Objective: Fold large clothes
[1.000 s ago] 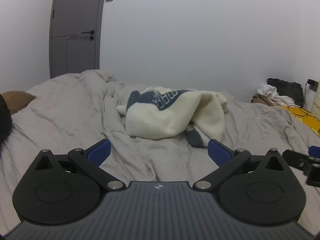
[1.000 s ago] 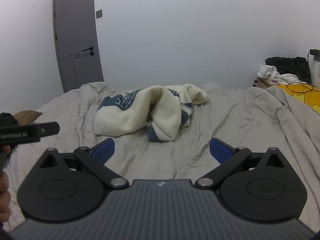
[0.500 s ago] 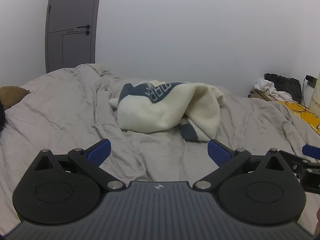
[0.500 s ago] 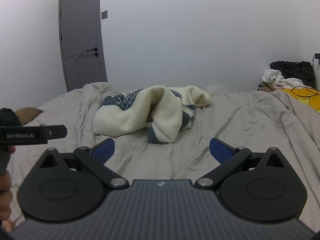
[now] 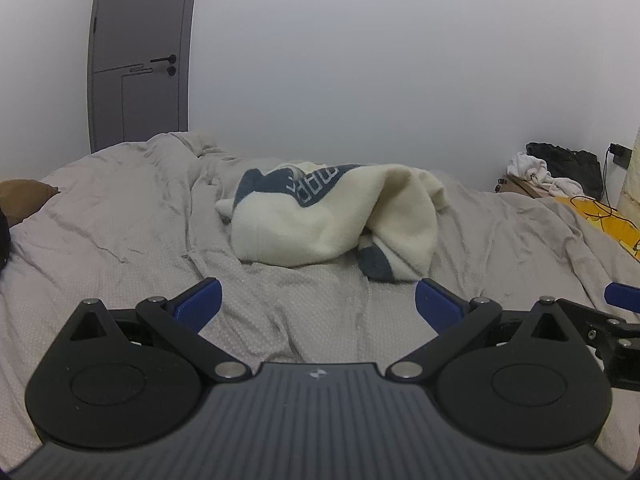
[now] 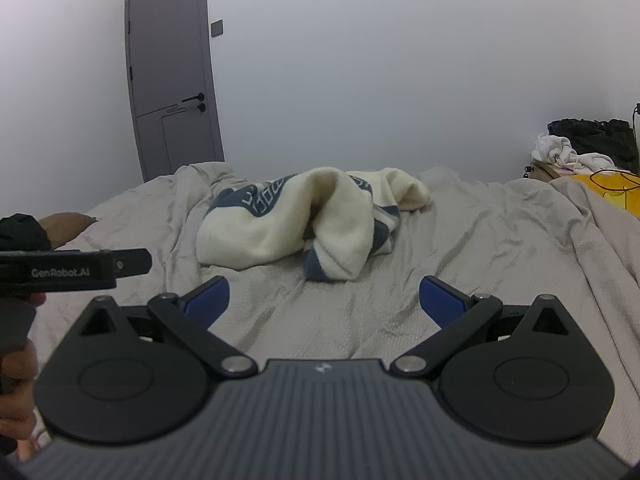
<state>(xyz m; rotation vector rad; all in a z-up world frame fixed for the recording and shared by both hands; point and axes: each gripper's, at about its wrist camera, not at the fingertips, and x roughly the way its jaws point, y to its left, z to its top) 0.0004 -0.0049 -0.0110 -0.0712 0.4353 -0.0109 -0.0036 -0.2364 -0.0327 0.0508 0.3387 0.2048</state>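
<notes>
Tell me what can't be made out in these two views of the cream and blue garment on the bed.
- Garment: bunched in both views; its type, sleeves and hem are hidden by its own folds.
- Its lettering: partly folded under, unreadable.
- Bed near edge: covered by the open right tool body.
- Left tool, open: in the right view only its side bar shows.
- Clothes pile: too far to identify.

We see a plain white wall [image 6: 400, 60] across the back, evenly lit, with a grey door [image 6: 172, 92] at 11 o'clock and a small dark switch plate [image 6: 217, 28] just beside it. A bed under a wrinkled grey-beige duvet [image 5: 120, 220] fills the lower half. At 3 o'clock we note a box [image 6: 540, 170] piled with white and black cloth, yellow fabric [image 6: 616, 192] beside it.
</notes>
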